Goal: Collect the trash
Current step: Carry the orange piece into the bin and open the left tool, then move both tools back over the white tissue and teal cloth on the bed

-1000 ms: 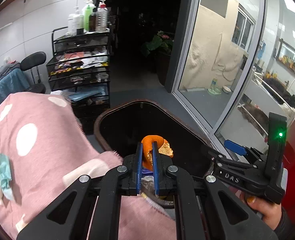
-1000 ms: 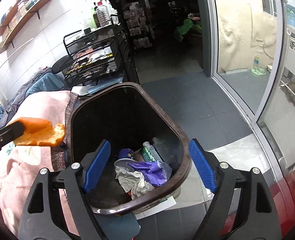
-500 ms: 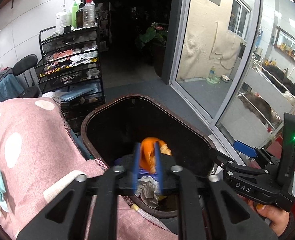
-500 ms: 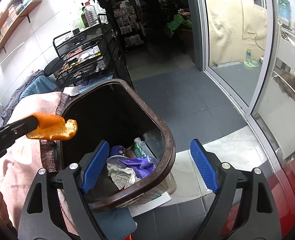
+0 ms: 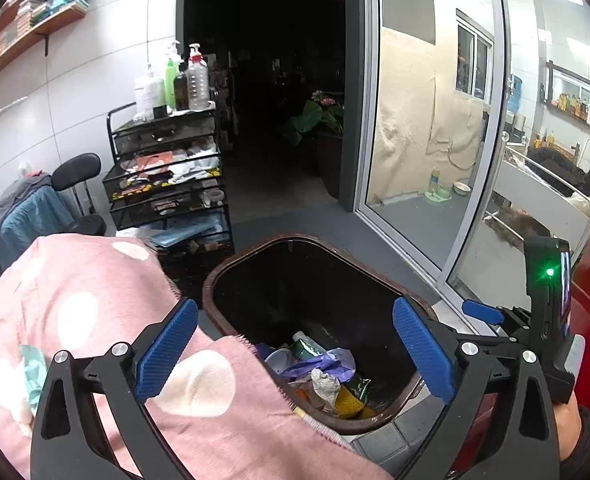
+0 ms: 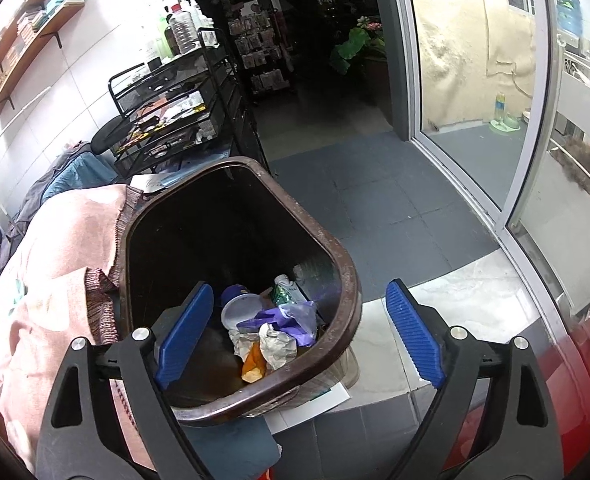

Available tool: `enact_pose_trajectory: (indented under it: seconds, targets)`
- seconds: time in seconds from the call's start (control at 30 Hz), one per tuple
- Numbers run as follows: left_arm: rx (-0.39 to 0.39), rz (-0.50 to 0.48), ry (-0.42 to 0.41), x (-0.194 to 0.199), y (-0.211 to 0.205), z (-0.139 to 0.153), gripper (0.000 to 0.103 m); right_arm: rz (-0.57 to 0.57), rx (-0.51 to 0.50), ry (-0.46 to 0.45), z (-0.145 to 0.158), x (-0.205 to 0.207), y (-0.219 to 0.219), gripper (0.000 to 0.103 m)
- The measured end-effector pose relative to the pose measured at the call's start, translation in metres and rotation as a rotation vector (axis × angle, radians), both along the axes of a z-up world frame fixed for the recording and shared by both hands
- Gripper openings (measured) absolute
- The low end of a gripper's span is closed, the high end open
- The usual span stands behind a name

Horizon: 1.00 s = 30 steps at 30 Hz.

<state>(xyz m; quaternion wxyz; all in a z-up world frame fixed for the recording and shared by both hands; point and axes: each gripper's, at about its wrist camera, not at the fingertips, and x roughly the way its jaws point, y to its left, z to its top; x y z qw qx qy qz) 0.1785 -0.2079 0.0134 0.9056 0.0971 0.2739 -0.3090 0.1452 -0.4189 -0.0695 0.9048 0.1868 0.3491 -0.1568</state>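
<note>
Orange peel now down in the bin, out of the left claw, both claws agape

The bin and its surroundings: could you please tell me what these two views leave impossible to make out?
- Bin floor: right wrist view, covered by trash.
- Doorway interior: left wrist view, too dark.
- Bin's near wall: left wrist view, hidden behind the pink blanket.
- Cart contents: both views, too small.

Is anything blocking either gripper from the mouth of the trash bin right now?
Nothing visible does. The trash bin is open-topped with no lid, and both the left gripper and right gripper hang open above it.
</note>
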Motion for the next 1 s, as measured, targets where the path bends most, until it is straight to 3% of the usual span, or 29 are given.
enact_pose_trajectory:
  seconds: [0.33, 0.67, 1.0]
  targets:
    - [-0.074, 0.076, -0.008, -0.011, 0.051, 0.008, 0.097, 0.067, -0.016, -0.048, 0.013, 0.008, 0.025, 0.090]
    - [-0.106, 0.248, 0.037, -0.016, 0.130, -0.001, 0.097, 0.229, -0.037, -0.083, 0.030, 0.029, 0.083, 0.091]
    - [-0.011, 0.429, 0.069, -0.021, 0.219, -0.023, 0.097, 0.463, -0.066, -0.096, 0.046, 0.056, 0.170, 0.093]
